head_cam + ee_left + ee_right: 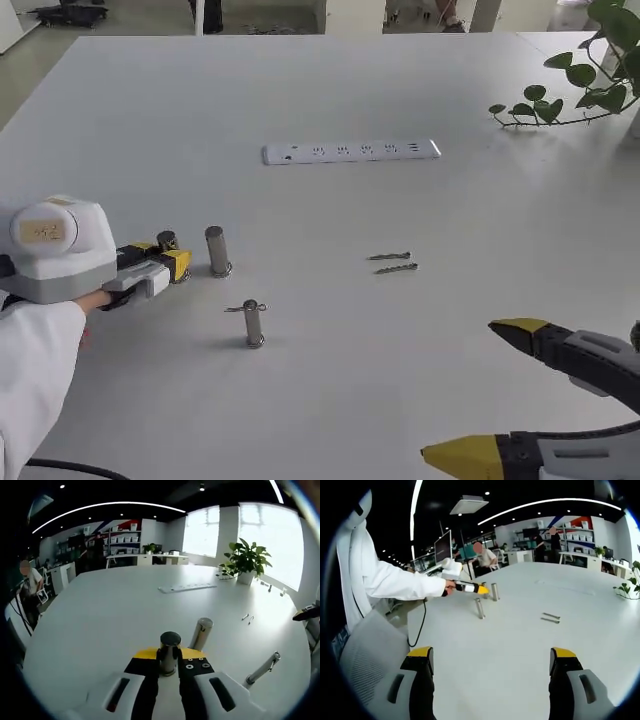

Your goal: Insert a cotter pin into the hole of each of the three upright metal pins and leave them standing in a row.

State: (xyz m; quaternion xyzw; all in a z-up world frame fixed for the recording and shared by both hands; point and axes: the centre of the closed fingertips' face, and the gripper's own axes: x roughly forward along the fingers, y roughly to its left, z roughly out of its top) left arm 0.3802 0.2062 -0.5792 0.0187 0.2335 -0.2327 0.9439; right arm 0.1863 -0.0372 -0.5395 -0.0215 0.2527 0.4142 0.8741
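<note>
My left gripper [176, 264] [169, 664] is shut on an upright metal pin [167, 241] [170, 642] that stands on the white table. A second bare pin [217, 250] [201, 631] stands just to its right. Nearer to me, a third pin [253, 325] [262, 668] carries a cotter pin [245, 307] through its top. Two loose cotter pins [392, 262] [246, 616] [550, 617] lie side by side at mid table. My right gripper [482, 395] [491, 661] hovers open and holds nothing, near the front right, well away from the pins.
A white power strip [350, 151] [187, 586] lies across the far middle of the table. A potted trailing plant [585, 75] [245, 562] stands at the far right corner. People sit at desks beyond the table's left side.
</note>
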